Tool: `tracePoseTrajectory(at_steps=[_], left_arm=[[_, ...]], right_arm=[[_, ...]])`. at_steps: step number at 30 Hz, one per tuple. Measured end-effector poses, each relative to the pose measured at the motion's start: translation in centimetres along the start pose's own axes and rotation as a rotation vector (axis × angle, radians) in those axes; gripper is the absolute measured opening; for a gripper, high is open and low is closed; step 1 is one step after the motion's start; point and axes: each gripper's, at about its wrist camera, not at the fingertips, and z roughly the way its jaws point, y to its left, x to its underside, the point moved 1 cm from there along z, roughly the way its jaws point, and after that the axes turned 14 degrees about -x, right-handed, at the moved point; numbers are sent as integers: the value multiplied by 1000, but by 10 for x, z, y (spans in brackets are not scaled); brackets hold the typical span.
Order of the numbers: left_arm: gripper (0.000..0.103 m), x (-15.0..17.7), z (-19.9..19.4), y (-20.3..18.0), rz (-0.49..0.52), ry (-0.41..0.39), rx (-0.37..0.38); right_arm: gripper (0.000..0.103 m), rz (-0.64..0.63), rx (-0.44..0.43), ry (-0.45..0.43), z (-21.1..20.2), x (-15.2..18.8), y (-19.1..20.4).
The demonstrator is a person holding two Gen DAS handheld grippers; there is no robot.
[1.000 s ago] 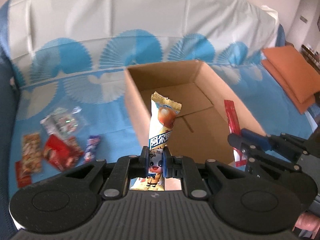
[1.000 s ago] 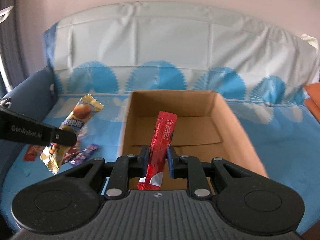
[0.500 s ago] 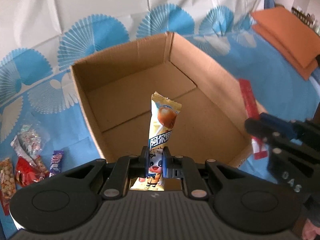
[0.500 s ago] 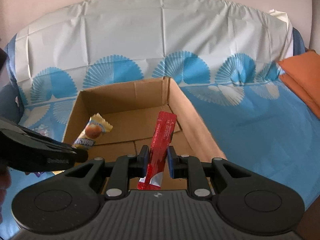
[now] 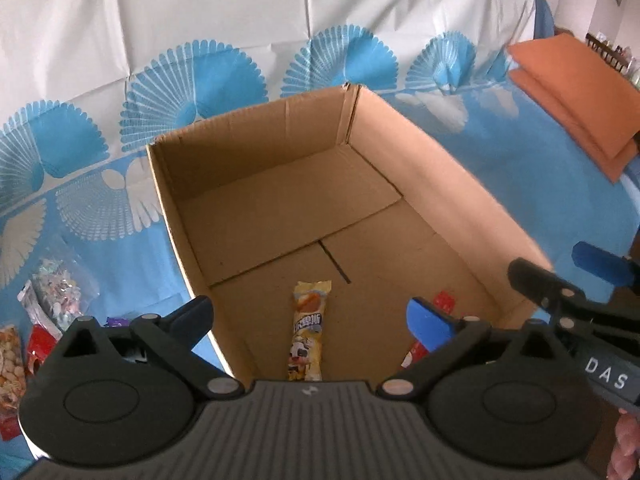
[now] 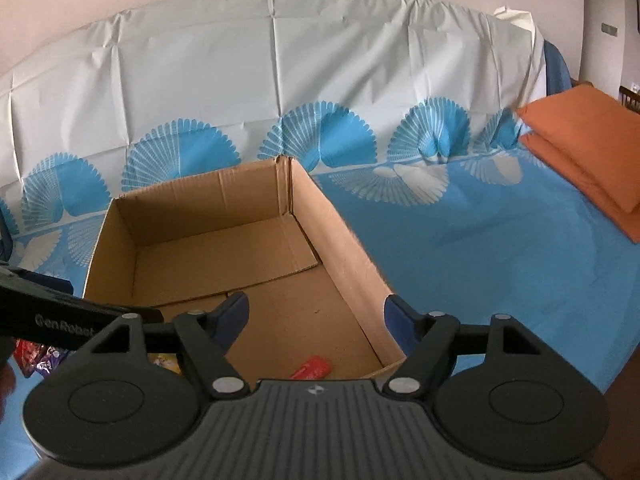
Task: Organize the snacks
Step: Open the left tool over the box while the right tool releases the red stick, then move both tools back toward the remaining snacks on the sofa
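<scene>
Cardboard box (image 5: 420, 184): open-topped, set on a blue fan-patterned cloth (image 6: 460, 248); yellow snack packet (image 5: 307, 336) laid flat on the near floor of the box; red stick packet (image 6: 312, 367) laid beside it to the right. Left gripper (image 5: 310, 320): jaws just opened wide, nothing between them. Right gripper (image 6: 316, 316): jaws just opened, likewise released. Loose snacks (image 5: 36, 332) left on the cloth, left of the box.

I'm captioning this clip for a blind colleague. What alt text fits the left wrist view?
An open left gripper hangs above a cardboard box on a blue fan-patterned cloth, with a yellow snack packet lying on the box floor beneath it. A red packet lies beside it, the right gripper reaches in from the right, and more snacks wait left of the box.
</scene>
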Motion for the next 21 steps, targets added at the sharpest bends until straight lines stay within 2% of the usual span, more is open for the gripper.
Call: tracePoseTrajectory(at_steps=[2, 10, 13, 17, 21], left_arm=[[103, 1, -6, 2, -1, -18, -7], [103, 4, -38, 14, -15, -86, 1], [103, 6, -51, 24, -45, -132, 10], [103, 13, -75, 47, -80, -235, 26], [103, 18, -97, 80, -180, -272, -24]], right_arm=[[82, 2, 6, -5, -5, -1, 2], [84, -5, 13, -33, -27, -7, 18], [85, -12, -3, -38, -37, -9, 27], [86, -41, -15, -47, -49, -10, 43], [86, -67, -33, -50, -54, -12, 63]])
